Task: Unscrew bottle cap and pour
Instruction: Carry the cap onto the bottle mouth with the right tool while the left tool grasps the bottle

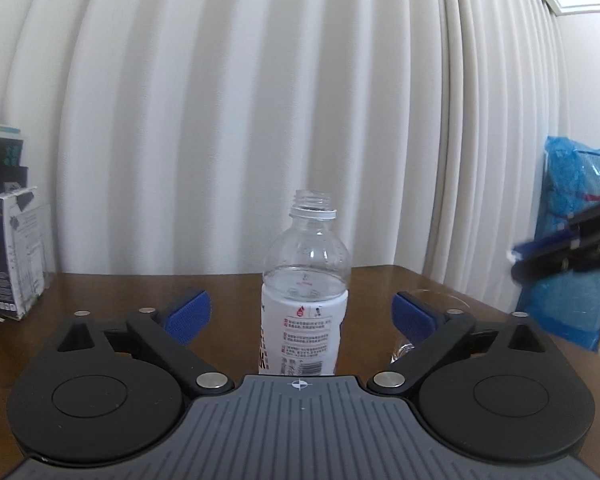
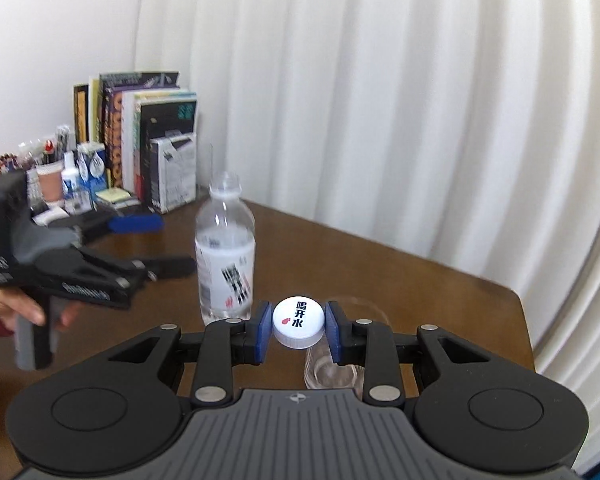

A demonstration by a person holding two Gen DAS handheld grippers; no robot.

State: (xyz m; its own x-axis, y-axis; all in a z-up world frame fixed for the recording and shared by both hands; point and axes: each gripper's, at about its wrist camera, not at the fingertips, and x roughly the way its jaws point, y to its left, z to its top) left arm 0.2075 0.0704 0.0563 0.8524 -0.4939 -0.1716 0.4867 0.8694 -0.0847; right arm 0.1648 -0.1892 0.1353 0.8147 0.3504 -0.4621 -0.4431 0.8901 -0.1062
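A clear plastic bottle (image 1: 305,280) with a white label stands upright on the brown table (image 1: 140,292), its neck open and capless. My left gripper (image 1: 300,316) is open, its blue pads either side of the bottle and apart from it. In the right wrist view the bottle (image 2: 225,252) stands left of centre. My right gripper (image 2: 299,326) is shut on the white cap (image 2: 299,320), held above a clear glass (image 2: 334,372). The left gripper (image 2: 140,244) shows there at the left, open beside the bottle.
Books and a white box (image 2: 174,174) stand at the table's back left with a cup of pens (image 2: 48,184). White curtains hang behind. A blue plastic bag (image 1: 580,240) sits off the table's right side. The glass rim (image 1: 432,296) shows behind my left gripper's right finger.
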